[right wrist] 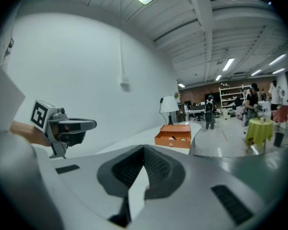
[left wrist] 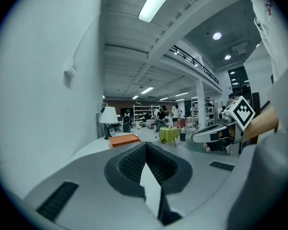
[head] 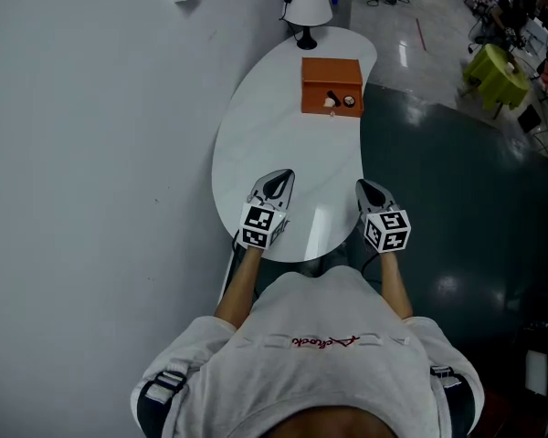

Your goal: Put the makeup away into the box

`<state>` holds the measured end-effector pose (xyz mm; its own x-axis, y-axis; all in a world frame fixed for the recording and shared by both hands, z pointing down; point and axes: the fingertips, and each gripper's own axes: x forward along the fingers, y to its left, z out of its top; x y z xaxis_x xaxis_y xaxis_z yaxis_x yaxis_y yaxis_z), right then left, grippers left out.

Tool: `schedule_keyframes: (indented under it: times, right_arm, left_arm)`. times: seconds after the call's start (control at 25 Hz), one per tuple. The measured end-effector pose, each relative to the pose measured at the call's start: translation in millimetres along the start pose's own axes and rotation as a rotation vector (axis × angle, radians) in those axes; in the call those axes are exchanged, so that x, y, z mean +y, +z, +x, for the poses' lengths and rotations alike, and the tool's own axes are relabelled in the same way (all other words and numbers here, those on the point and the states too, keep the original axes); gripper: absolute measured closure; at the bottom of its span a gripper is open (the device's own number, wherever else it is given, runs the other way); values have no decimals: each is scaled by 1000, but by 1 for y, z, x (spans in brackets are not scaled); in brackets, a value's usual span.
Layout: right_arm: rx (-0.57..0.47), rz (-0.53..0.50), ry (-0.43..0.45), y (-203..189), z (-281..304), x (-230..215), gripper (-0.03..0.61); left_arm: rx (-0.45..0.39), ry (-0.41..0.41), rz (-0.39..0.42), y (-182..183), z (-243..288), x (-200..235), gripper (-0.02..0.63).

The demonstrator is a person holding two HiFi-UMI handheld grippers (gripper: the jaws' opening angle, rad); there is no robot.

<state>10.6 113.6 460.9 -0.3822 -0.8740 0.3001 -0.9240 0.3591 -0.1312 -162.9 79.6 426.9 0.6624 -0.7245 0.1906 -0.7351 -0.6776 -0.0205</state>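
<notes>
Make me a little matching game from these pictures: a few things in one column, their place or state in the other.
Things:
1. lamp
2. box
3. left hand-held gripper

Descriptions:
A. orange, small items inside
B. jaws shut, nothing between them
C. white shade, far end of the table

Pairs: 1-C, 2-A, 3-B

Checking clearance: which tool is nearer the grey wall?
Left. The left tool is over the table's wall-side part; the right tool is over its opposite edge, farther from the wall.
</notes>
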Motion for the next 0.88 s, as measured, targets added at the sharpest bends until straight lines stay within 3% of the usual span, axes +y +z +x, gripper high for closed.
schedule_keyframes:
  times: [0.28, 0.88]
  right_arm:
    - [-13, -13, -16, 2, -9, 15, 558]
    - [-16, -22, -28, 1, -17, 21, 558]
  left_arm:
    - [-5, -19, -47, -6, -16, -4, 604]
    - [-21, -31, -48, -3, -18, -9, 604]
